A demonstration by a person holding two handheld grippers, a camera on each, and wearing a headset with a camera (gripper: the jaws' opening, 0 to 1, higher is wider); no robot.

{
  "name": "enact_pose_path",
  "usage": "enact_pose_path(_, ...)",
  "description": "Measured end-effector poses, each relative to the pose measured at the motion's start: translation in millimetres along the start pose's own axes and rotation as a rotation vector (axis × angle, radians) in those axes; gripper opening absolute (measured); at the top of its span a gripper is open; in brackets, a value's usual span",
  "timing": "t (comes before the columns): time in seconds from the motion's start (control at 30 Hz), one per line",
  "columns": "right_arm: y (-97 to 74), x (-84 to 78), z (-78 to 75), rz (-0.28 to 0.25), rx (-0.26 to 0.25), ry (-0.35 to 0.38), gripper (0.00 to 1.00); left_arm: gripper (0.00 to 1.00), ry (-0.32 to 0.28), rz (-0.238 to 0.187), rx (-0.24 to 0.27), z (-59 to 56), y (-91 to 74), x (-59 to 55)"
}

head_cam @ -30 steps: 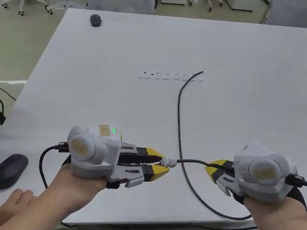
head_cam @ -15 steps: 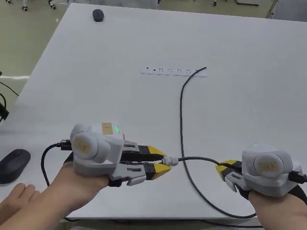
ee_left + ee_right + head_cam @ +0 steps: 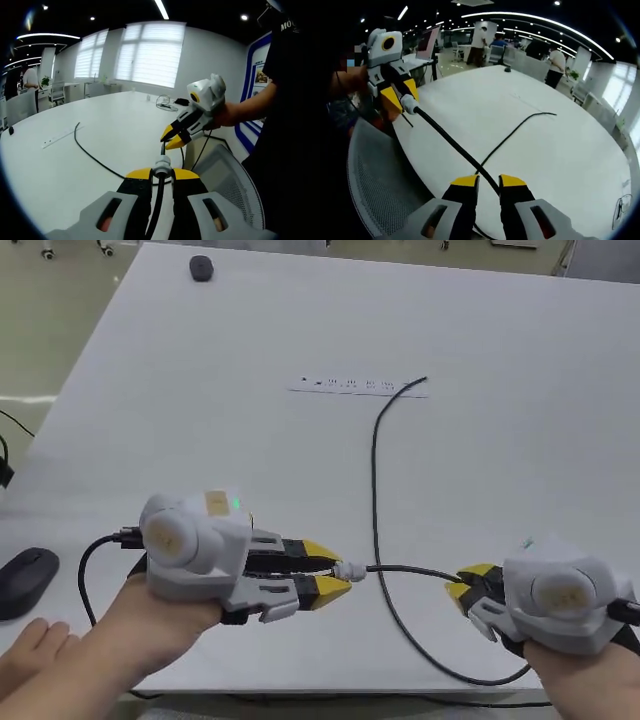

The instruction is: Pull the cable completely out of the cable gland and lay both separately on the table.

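The white cable gland point(image 3: 350, 569) is held above the table's front edge, and my left gripper point(image 3: 338, 575) is shut on it. In the left gripper view the gland point(image 3: 161, 164) sits between the yellow tips. The black cable point(image 3: 373, 470) leaves the gland and spans to the right into my right gripper point(image 3: 462, 587), which is shut on it. Beyond that the cable loops over the table, up to the power strip. In the right gripper view the cable point(image 3: 451, 143) runs from my jaws up to the gland point(image 3: 409, 104) in the left gripper point(image 3: 395, 97).
A white power strip point(image 3: 360, 386) lies mid-table. One black mouse point(image 3: 200, 268) sits at the far edge, another point(image 3: 25, 580) at the near left beside a bare hand point(image 3: 30, 650). A mesh chair point(image 3: 380, 185) stands below the table's front edge point(image 3: 300, 680).
My right gripper has drawn a little to the right, away from the left one, so a longer stretch of cable shows between gland and right jaws. The head view has shifted slightly.
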State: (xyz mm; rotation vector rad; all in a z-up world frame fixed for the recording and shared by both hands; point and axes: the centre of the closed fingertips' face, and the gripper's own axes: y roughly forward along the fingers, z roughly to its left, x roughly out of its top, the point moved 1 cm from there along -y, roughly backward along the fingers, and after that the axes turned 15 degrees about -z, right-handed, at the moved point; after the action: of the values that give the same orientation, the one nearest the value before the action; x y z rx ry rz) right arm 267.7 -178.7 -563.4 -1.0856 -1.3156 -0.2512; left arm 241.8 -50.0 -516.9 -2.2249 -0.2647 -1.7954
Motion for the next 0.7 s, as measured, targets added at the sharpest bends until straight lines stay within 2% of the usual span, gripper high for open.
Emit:
enact_pose_path(0.07, -0.7, 7.7, 4.1, -0.015, 0.016, -0.040, 0.14, 0.15, -0.002, -0.004, -0.003, -1.3, 1.4, 0.6)
enact_pose_path(0.1, -1.0, 13.6, 7.3, -0.022, 0.028, -0.092, 0.14, 0.15, -0.001, -0.003, -0.007, -2.3, 2.5, 0.8)
enact_pose_path(0.2, 0.6, 26.0, 25.1, -0.022, 0.084, -0.210, 0.21, 0.15, 0.000, -0.004, -0.016, -3.2, 4.0, 1.7)
enact_pose_path(0.27, 2.2, 38.6, 36.9, -0.051, 0.113, -0.283, 0.22, 0.15, 0.006, -0.003, -0.017, -2.1, 4.3, 1.5)
enact_pose_path(0.43, 7.0, 55.5, 64.2, -0.069, 0.178, -0.368, 0.20, 0.15, 0.002, -0.002, -0.017, -1.2, 4.5, 1.7)
enact_pose_path(0.57, 13.0, 61.6, 74.8, -0.081, 0.208, -0.419, 0.16, 0.15, 0.004, 0.000, -0.020, -1.5, 4.6, 1.4)
enact_pose_path(0.7, 17.3, 64.7, 78.7, -0.086, 0.225, -0.450, 0.13, 0.15, 0.006, 0.002, -0.025, -2.0, 5.2, 1.4)
